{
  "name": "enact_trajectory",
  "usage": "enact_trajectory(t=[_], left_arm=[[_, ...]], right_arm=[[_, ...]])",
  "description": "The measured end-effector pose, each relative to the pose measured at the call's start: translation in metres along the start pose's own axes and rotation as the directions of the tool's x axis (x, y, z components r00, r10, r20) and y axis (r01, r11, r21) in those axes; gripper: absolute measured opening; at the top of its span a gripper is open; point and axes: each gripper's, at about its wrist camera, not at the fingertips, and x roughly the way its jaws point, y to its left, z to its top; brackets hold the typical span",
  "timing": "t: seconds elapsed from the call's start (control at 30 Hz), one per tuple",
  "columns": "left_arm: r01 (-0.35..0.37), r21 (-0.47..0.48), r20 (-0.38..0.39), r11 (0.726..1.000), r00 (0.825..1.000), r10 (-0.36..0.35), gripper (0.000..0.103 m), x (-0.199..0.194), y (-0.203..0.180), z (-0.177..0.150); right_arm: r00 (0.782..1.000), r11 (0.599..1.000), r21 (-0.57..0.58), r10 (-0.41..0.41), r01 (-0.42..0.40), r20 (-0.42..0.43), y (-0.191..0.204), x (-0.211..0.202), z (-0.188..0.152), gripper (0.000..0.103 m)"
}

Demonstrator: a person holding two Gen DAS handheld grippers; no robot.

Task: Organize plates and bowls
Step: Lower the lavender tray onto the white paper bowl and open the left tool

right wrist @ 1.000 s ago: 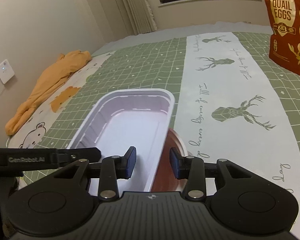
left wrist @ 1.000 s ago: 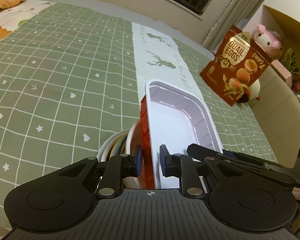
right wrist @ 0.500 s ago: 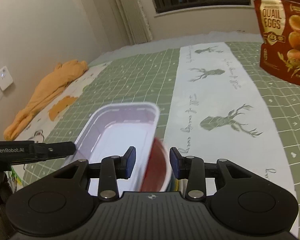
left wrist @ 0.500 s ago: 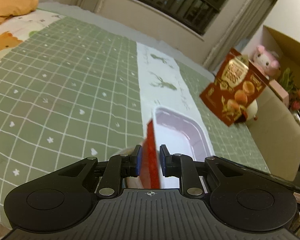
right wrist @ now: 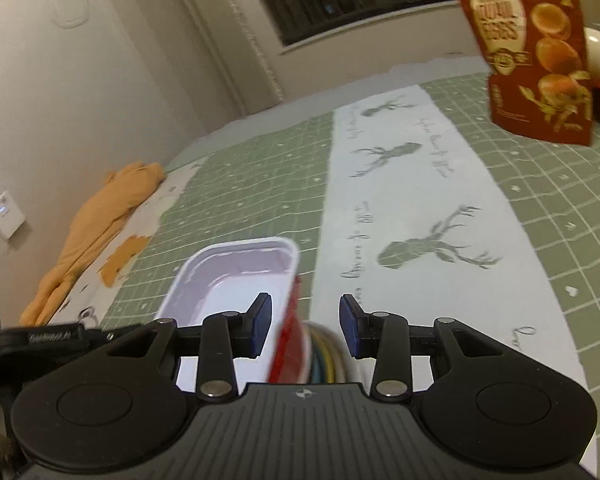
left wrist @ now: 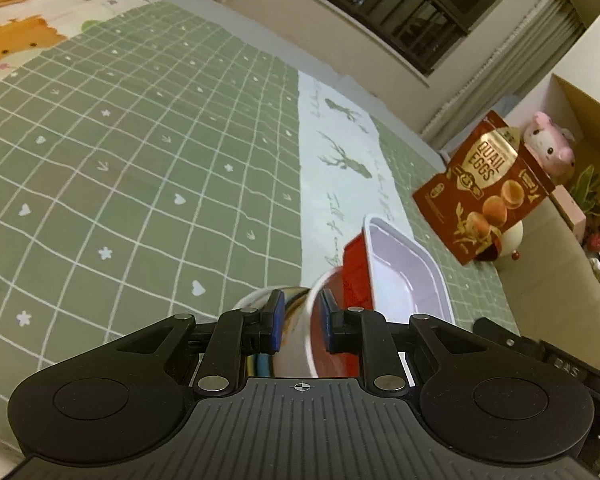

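The stiff, light stack of bowls (left wrist: 300, 320) was pinched at its rim by both narrow hand-held grippers (left wrist: 299, 322) (right wrist: 303, 330), beside the white tray (left wrist: 408, 276).

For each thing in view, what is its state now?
Tray: empty, tilted, on the bowls.
Bowls: stacked, under the tray.
Left tongs: shut on the bowls.
Right tongs: shut on the tray and bowls.
Egg bag: upright, unopened.
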Motion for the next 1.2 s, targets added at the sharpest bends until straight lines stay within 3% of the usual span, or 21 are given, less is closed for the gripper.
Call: enact_trajectory(t=[0.17,0.5,0.73,0.9,1.07,1.2], left_arm=[[-0.016,0.027,-0.023,1.000,1.000,0.016,0.020,0.009,-0.004,-0.003],[-0.052,0.023,-0.040,0.998,0.998,0.052,0.021,0.014,0.007,-0.005],[-0.012,0.017,-0.019,1.000,1.000,0.012,0.020,0.002,0.006,-0.004],[0.029,0.030,0.004,0.999,1.000,-0.030,0.020,-0.011,-0.004,-0.010],[0.067,0.050,-0.034,0.996,0.997,-0.066,0.020,-0.016,-0.013,-0.020],[0.048,0.050,-0.031,0.998,0.998,-0.047,0.020,-0.017,-0.015,-0.023]], right_arm=[[0.999,1.000,0.023,0.019,-0.018,-0.027,-0.003,0.012,-0.003,0.037],[0.998,0.996,-0.080,0.044,-0.047,-0.047,0.034,0.026,-0.005,0.037],[0.999,0.995,-0.089,0.046,-0.046,-0.007,0.028,0.008,0.000,0.037],[0.999,0.994,-0.099,0.035,-0.038,-0.032,0.028,0.007,-0.008,0.037],[0.995,0.991,-0.106,0.070,-0.077,-0.069,0.035,0.009,-0.016,0.037],[0.994,0.988,-0.129,0.072,-0.083,-0.084,0.045,0.010,-0.023,0.039]])
